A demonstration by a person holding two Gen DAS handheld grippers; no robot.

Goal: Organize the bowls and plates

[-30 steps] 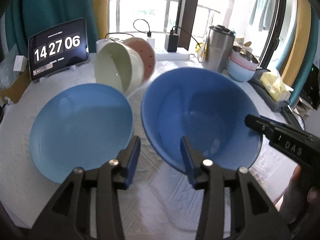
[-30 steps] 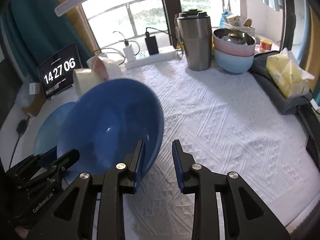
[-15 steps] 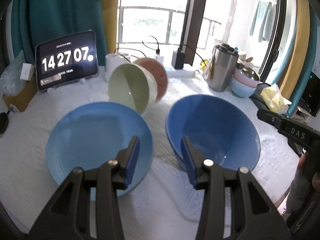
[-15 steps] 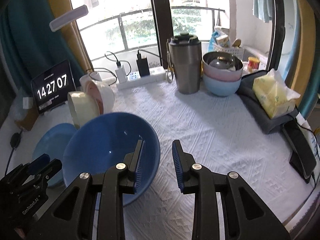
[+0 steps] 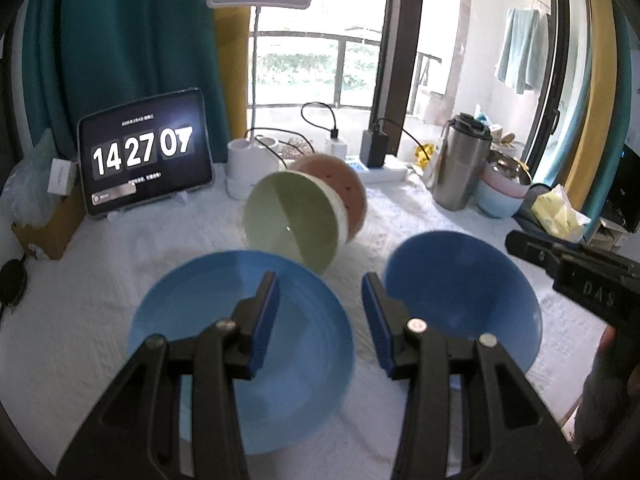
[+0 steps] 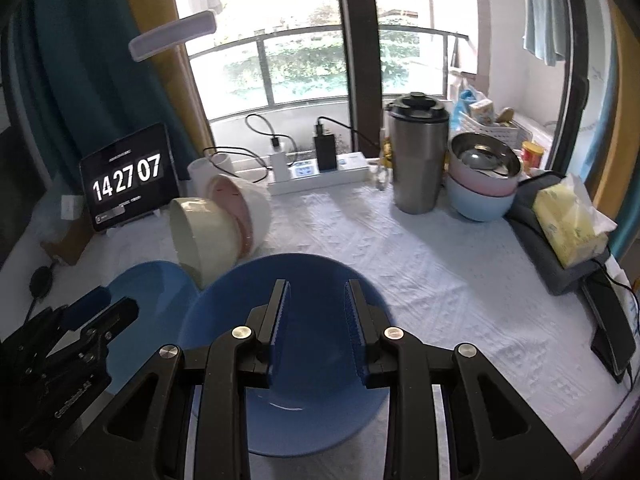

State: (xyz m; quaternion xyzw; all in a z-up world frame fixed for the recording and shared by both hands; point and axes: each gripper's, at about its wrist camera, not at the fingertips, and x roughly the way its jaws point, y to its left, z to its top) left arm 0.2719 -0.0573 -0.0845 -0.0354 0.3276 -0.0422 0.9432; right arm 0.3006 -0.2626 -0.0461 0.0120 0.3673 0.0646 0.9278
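On the white-clothed bench (image 6: 420, 264): dark blue bowl (image 6: 320, 352) beside light blue plate (image 5: 240, 344).
Left tongs (image 5: 318, 312) and right tongs (image 6: 316, 312) hang above them, jaws apart, gripping nothing; green bowl (image 5: 292, 224) lies tipped behind.

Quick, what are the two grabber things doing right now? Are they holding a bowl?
Left gripper: jaws open, holding nothing, above the light blue plate.
Right gripper: jaws open, holding nothing, above the dark blue bowl.

The green bowl (image 5: 292, 220) covers most of the pink bowl (image 5: 344, 184) behind it; small print under the tablet's (image 5: 146, 160) clock is unreadable.
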